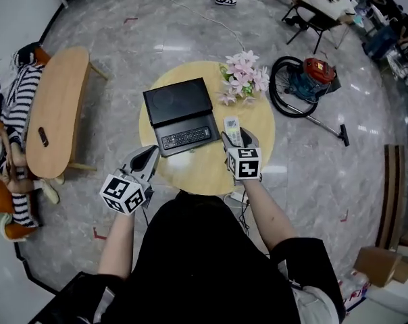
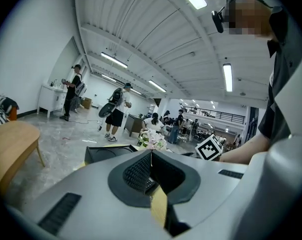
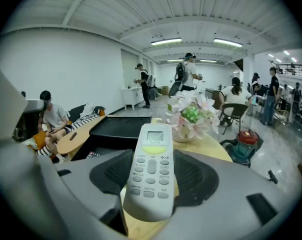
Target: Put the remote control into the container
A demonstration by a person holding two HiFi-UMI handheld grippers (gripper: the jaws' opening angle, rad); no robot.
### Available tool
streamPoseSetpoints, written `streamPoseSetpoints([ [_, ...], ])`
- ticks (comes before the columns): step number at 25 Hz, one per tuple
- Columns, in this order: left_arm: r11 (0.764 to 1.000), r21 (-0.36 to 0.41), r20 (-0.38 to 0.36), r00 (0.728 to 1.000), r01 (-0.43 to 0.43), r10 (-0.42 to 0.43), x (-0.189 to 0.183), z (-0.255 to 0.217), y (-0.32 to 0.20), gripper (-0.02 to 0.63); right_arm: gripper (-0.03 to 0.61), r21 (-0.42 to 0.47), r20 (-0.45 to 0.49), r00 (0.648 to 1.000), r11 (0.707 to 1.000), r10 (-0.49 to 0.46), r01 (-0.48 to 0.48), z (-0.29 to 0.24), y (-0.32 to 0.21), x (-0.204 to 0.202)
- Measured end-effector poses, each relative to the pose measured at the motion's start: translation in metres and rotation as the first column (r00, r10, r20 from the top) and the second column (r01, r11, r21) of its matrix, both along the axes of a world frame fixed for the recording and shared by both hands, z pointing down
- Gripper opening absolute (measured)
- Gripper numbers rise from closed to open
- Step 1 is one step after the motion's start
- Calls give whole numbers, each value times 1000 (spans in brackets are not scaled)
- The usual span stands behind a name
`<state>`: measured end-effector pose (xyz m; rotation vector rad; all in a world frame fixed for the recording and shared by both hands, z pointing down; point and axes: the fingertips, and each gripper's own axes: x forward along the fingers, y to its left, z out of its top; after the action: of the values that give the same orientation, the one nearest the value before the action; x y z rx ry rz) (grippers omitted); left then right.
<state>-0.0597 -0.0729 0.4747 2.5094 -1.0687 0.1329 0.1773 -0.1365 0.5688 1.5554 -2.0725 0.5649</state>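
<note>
Holding the remote control (image 3: 151, 159) clamped in my right tool (image 3: 150, 171), left tool (image 2: 151, 156) closed on nothing, I judge the next move: carry it left over the container (image 1: 178, 101).

I'm in a black short-slv top (image 1: 190, 248). L gripper (image 1: 147, 155) & R gripper (image 1: 238, 139): grey plastic shells, black ribbed pads (image 2: 136, 173), each w/ a white cube (image 1: 244, 163) of black sq. markers.

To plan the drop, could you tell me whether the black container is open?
Open: the container has its lid raised, inside exposed.
</note>
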Motion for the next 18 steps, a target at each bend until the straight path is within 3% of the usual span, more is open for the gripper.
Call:
streamPoseSetpoints([
  [5,995,20,-4,995,101,-101,-29,-7,11,8,265,29,-6,982,982,-186,187,-14,-14,-40],
  [10,984,32,-9,985,175,-175,-51,-7,19,8,265,56,-22,935,933,-354,355,-26,-23,-77],
  [13,976,35,-11,977,214,-214,-61,-8,24,8,265,63,-64,875,873,-480,483,-31,-23,-99],
  [18,959,36,-13,959,282,-282,-79,-9,28,8,265,24,-178,715,723,-676,690,-27,-25,-130],
])
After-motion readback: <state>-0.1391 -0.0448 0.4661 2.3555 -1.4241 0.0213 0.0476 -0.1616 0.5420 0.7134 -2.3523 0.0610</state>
